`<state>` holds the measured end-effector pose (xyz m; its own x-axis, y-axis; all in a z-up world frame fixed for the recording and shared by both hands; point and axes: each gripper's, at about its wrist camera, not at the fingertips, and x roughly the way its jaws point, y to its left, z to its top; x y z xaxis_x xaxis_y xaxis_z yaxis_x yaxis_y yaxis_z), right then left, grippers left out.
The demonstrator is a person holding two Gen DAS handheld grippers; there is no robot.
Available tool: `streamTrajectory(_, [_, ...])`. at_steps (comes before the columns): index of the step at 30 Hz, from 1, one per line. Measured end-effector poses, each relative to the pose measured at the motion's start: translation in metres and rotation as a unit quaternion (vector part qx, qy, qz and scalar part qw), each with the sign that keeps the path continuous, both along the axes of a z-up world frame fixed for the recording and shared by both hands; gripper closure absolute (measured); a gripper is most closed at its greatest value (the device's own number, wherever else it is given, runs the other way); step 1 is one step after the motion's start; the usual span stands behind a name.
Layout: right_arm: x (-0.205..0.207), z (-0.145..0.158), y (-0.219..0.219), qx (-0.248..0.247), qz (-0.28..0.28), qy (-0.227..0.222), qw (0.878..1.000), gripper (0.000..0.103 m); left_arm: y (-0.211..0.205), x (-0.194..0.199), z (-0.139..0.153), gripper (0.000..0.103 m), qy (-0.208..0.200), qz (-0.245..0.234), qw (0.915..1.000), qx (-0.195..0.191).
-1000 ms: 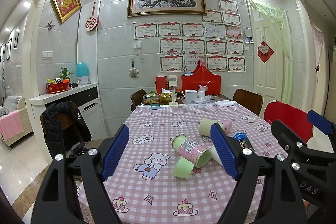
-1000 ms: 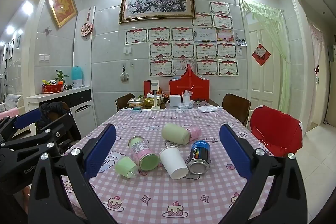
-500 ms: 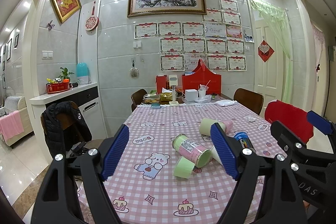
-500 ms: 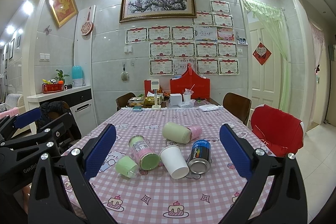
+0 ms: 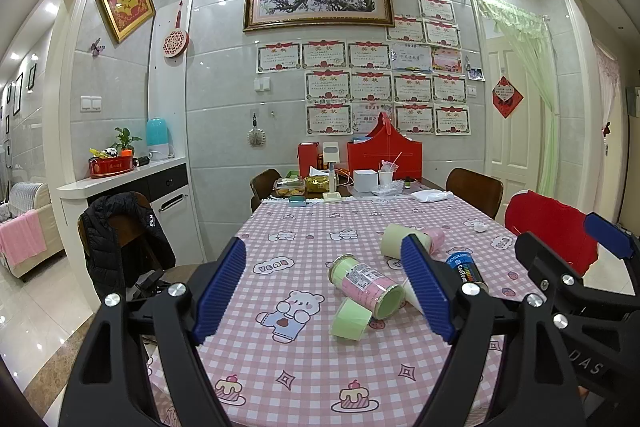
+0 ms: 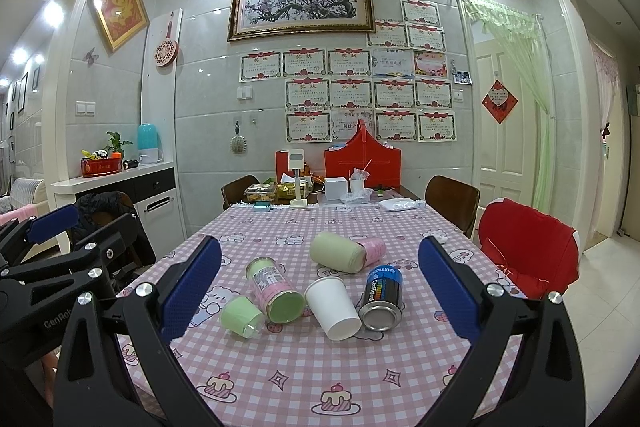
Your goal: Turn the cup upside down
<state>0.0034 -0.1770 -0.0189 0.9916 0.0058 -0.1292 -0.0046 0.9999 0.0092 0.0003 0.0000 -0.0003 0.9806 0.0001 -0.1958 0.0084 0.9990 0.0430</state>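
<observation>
A white paper cup point(image 6: 333, 307) lies on its side on the pink checked tablecloth point(image 6: 320, 379), its base toward me. In the left wrist view only a sliver of it point(image 5: 412, 297) shows behind a blue pad. My right gripper point(image 6: 320, 291) is open and empty, held above the table's near end, with the cup between its pads in the picture. My left gripper point(image 5: 324, 287) is open and empty, to the left of the right one.
Around the cup lie a small green cup point(image 6: 241, 315), a pink and green tin point(image 6: 274, 289), a blue can point(image 6: 382, 297) and a green and pink tumbler point(image 6: 340, 251). Boxes and clutter point(image 6: 340, 183) stand at the far end. Chairs flank the table, a red one point(image 6: 528, 251) on the right.
</observation>
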Motion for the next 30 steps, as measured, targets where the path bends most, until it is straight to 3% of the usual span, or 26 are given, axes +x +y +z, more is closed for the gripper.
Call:
streamTrajectory(19, [0.009,-0.01,0.003,0.001,0.002,0.008,1.0,0.008,0.006,0.012,-0.016,0.024,0.011,-0.001,0.9999,0.003])
streamTrajectory(30, [0.027,-0.024,-0.003,0.008,0.002,0.032,0.999,0.008,0.019,0.038,-0.033,0.024,0.055,-0.006,0.998,-0.033])
